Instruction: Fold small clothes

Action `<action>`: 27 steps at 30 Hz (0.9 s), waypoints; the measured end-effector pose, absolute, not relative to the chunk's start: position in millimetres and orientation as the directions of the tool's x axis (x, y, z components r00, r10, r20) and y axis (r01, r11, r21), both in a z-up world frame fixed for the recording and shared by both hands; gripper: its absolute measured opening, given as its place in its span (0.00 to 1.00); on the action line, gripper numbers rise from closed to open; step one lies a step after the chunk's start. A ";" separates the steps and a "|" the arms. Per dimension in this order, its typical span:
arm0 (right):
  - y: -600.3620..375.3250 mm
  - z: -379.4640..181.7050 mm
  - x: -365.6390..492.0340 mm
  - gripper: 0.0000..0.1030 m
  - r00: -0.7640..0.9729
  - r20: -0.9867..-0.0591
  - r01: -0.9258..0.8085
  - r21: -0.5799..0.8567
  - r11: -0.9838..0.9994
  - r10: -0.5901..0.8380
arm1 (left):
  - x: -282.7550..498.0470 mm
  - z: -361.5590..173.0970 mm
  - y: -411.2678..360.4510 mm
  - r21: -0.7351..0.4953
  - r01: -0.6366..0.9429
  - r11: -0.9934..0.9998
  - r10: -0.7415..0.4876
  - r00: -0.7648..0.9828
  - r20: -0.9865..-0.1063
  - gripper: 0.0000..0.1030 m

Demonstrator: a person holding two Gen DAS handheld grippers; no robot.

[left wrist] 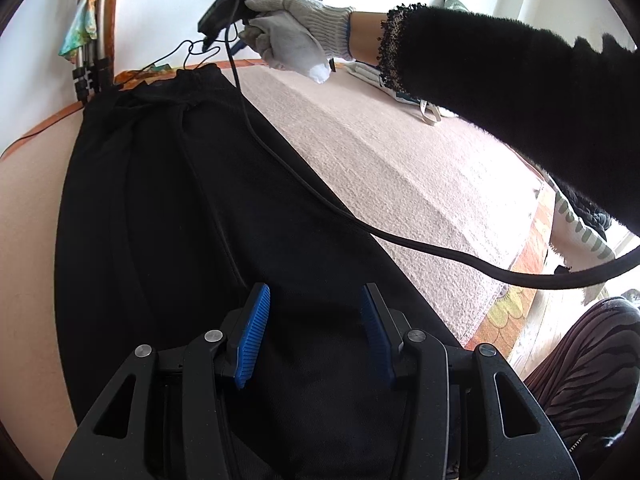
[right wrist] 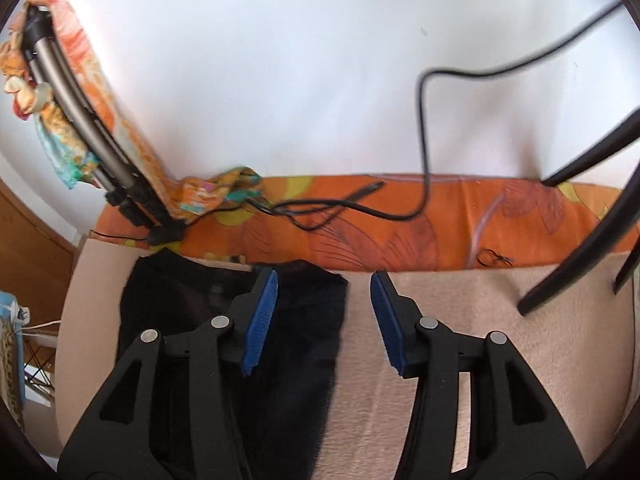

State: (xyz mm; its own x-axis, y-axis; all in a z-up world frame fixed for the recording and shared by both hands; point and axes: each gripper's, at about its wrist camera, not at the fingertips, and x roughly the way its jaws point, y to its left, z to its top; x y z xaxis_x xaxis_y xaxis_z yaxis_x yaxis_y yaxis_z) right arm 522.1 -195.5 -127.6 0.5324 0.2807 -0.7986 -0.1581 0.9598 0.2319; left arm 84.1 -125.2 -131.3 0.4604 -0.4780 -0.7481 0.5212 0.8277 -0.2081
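Note:
Black trousers [left wrist: 180,208] lie stretched out lengthwise on a pink blanket [left wrist: 400,168], waistband at the far end. My left gripper [left wrist: 316,300] is open and empty, just above the near end of the trousers. My right gripper [right wrist: 324,284] is open and empty, hovering over the far waistband edge of the trousers [right wrist: 296,320]. In the left wrist view the right gripper's body [left wrist: 236,4] is held up by a gloved hand [left wrist: 292,28] above the far end.
A black cable [left wrist: 320,196] trails from the right gripper across the trousers and blanket. An orange patterned sheet [right wrist: 440,220] with loose cables lies along the far wall. A tripod [right wrist: 92,120] draped in colourful cloth stands far left. Folded light clothes [left wrist: 400,88] lie far right.

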 end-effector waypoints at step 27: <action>-228.5 -82.2 399.2 0.12 0.569 -0.782 -0.135 0.218 0.967 0.255 | 61.1 -101.0 -104.6 -0.240 0.520 0.819 -0.514 0.482 -0.709 0.47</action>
